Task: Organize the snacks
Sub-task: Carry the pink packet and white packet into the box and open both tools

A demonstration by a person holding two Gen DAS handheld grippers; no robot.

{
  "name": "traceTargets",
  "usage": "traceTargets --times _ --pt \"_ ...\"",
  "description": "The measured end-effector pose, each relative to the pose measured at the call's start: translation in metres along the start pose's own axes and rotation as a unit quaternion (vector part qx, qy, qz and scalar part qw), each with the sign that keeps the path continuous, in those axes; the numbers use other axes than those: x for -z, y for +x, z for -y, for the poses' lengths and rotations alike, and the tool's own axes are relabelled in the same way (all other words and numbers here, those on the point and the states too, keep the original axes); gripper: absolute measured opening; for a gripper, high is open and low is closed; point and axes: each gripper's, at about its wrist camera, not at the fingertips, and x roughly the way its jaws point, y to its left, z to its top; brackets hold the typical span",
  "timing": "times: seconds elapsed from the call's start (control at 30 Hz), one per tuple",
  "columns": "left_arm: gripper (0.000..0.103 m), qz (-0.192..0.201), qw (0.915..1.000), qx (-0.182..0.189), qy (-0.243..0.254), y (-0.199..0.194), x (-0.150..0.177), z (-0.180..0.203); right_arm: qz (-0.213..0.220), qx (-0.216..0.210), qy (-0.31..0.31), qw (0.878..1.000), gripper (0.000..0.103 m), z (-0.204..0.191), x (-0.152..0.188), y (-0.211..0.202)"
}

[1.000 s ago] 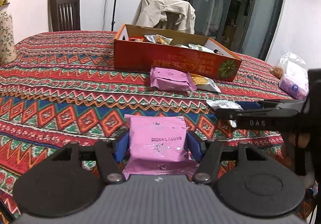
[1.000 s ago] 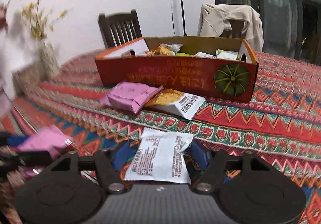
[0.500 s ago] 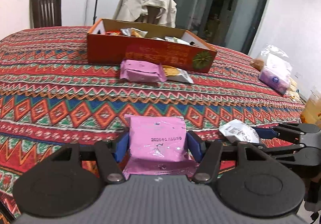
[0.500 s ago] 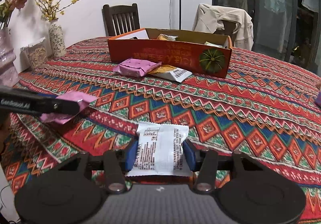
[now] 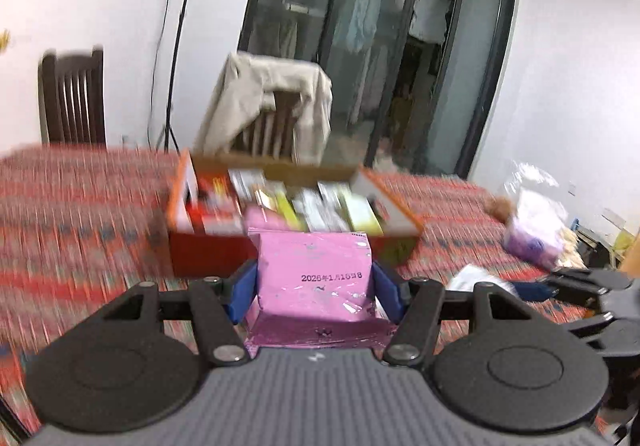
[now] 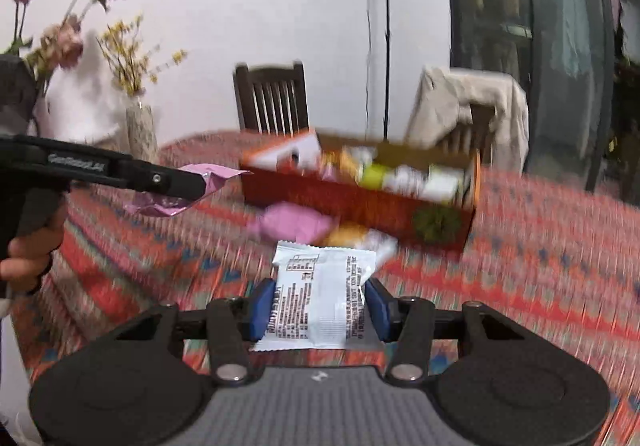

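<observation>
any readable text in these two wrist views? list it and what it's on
"2026年1月16日" (middle characters smudged): stamped on the pink packet in the left gripper.
"GenRobot.AI", blurred, likely reading: side of the left gripper, right wrist view.
White packet in the right gripper: dense print, too small.
Orange box: blurred, unreadable.

Open patterned tablecloth [image 6: 540, 266] lay clear to the right of the orange box [image 6: 360, 202]. A pink packet [image 6: 294, 224] and a yellow-white packet [image 6: 362, 238] blocked the box's near wall; a draped chair [image 5: 276, 106] stood behind.
</observation>
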Motion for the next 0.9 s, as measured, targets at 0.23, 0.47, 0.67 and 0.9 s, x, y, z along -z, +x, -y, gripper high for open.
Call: traceTargets --times 0.23,0.47,0.67,0.9 --pt "0.062 -0.002 0.9986 -0.051 -0.011 0.088 -0.063 -0.049 0.046 0.005 -0.025 0.999 0.048 0.040 -0.084 0.041" --pt "0.062 -0.055 0.9941 -0.087 -0.037 0.181 -0.061 -0.082 0.002 0.014 0.002 1.000 0.048 0.078 -0.118 0.148" --pt "0.063 -0.072 0.9939 -0.082 -0.014 0.207 -0.045 -0.088 -0.045 0.025 0.014 0.999 0.048 0.088 -0.107 0.216" --pt "0.072 -0.070 0.9949 -0.072 -0.010 0.201 -0.049 -0.087 -0.075 0.030 0.008 0.997 0.049 0.083 -0.091 0.245"
